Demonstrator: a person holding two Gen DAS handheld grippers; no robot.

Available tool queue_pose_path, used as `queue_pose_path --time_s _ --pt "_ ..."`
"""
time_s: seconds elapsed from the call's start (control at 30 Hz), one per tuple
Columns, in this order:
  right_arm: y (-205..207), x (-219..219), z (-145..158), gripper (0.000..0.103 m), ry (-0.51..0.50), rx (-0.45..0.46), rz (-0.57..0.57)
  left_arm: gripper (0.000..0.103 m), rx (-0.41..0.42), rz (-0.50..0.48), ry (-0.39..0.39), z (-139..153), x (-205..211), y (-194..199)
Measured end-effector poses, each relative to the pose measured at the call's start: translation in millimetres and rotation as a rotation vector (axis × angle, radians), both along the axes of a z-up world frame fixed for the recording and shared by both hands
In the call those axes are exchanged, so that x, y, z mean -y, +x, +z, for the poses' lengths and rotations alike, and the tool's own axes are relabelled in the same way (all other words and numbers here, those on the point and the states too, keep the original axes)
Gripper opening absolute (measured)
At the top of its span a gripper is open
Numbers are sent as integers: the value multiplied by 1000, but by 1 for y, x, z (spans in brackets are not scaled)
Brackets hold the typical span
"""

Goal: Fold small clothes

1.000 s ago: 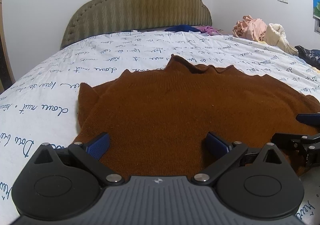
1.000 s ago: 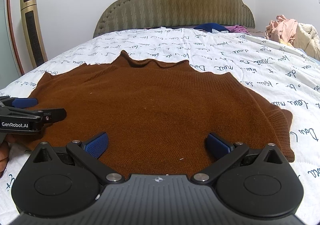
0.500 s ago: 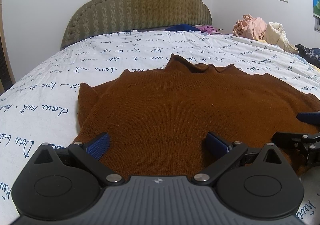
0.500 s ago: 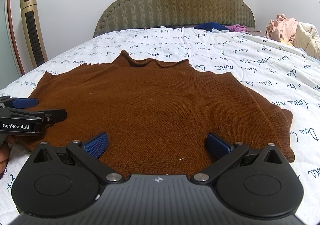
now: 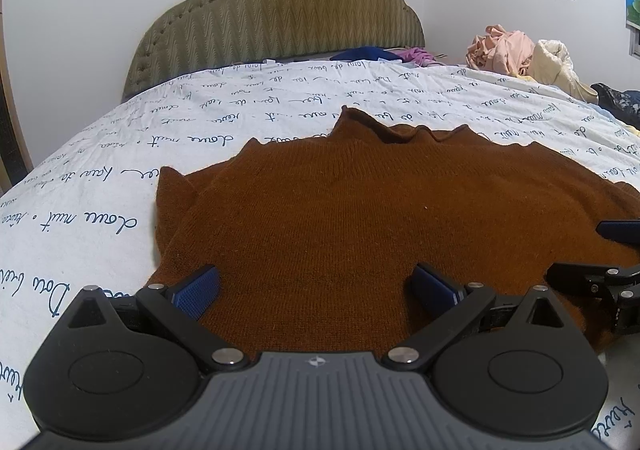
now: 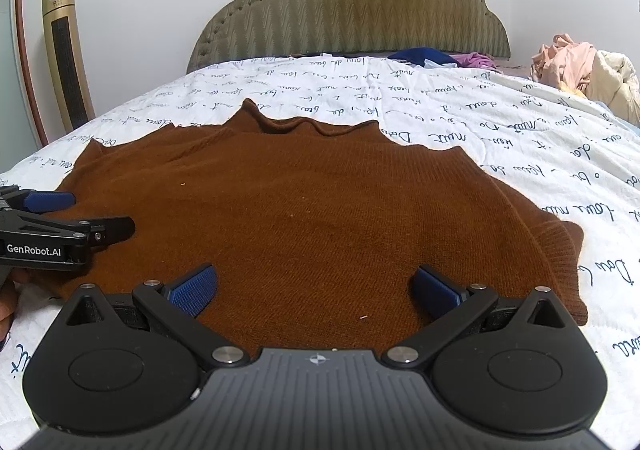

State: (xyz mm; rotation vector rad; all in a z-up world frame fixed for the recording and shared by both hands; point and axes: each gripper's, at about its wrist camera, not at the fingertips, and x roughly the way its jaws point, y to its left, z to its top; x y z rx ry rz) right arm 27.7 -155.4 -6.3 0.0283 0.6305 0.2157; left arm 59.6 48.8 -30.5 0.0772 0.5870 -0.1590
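The brown knit sweater (image 5: 360, 217) lies flat on the bed directly ahead of both my grippers, hem toward me, collar (image 5: 400, 129) at the far end near the headboard (image 5: 276, 17). Its long axis, sleeve to sleeve, runs across my view, left to right. My left gripper (image 5: 316, 284) sits low over the left half of the hem, and my right gripper (image 6: 316, 284) over the right half; each is the nearer one to its own bottom corner. The left sleeve (image 5: 172, 201) looks tucked in against the body just ahead and to the left of my left gripper, and the ribbed right cuff or hem corner (image 6: 560, 262) lies just to the right of my right gripper.

Both grippers are released, jaws spread wide, with the blue textured pads (image 5: 198, 286) straddling knit fabric but pinching nothing. I cannot tell whether the pads touch the cloth.

The sweater is soft, fine-ribbed wool-like knit, matte, limp, with a wavy collar edge. Under it is a white bedsheet (image 5: 100, 185) printed with dark cursive script, slightly crinkled. I judge that the next move is for each gripper to close on the hem edge nearest it, so that the bottom can be carried away from me toward the collar.
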Motion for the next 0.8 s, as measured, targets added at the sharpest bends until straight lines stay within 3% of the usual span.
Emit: queue_pose_path --time_s 0.8 --pt "0 2 0 103 5 -1 2 103 0 0 3 0 1 0"
